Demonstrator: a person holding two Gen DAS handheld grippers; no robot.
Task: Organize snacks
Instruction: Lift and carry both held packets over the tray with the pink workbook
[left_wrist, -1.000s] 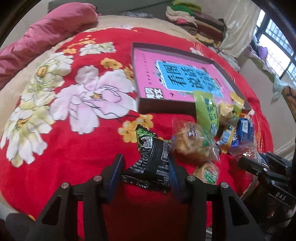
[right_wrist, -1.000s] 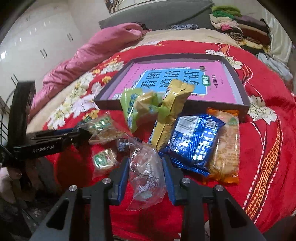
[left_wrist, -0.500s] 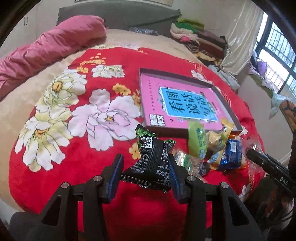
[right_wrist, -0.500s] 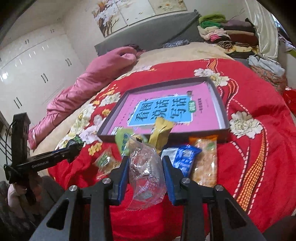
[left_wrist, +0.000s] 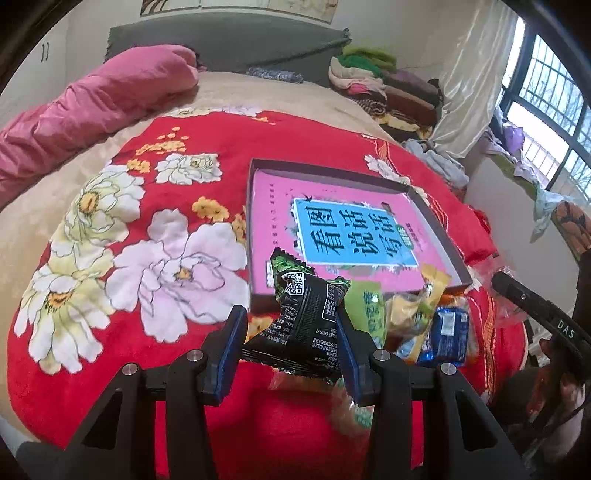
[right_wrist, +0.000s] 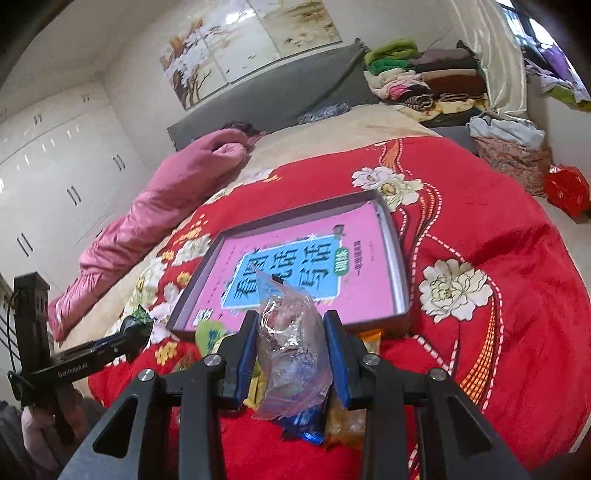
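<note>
My left gripper (left_wrist: 290, 334) is shut on a black snack packet (left_wrist: 304, 325) and holds it above the red floral blanket, short of the shallow box (left_wrist: 258, 236) with a pink book in it. My right gripper (right_wrist: 291, 345) is shut on a clear plastic snack bag (right_wrist: 291, 347), raised in front of the same box (right_wrist: 400, 273). Several loose snacks lie by the box's near edge: a green packet (left_wrist: 369, 306), a yellow one (left_wrist: 430, 286) and a blue one (left_wrist: 448, 330). The left gripper also shows in the right wrist view (right_wrist: 133, 332).
A pink quilt (left_wrist: 92, 107) lies along the bed's far left. Folded clothes (left_wrist: 380, 81) are stacked at the head of the bed on the right. White wardrobe doors (right_wrist: 55, 177) stand to the left. The bed edge drops off on the right, by a window (left_wrist: 546, 110).
Both grippers have lifted and pulled back with their snacks still held. The snack pile and the box now look lower and farther away in both views.
</note>
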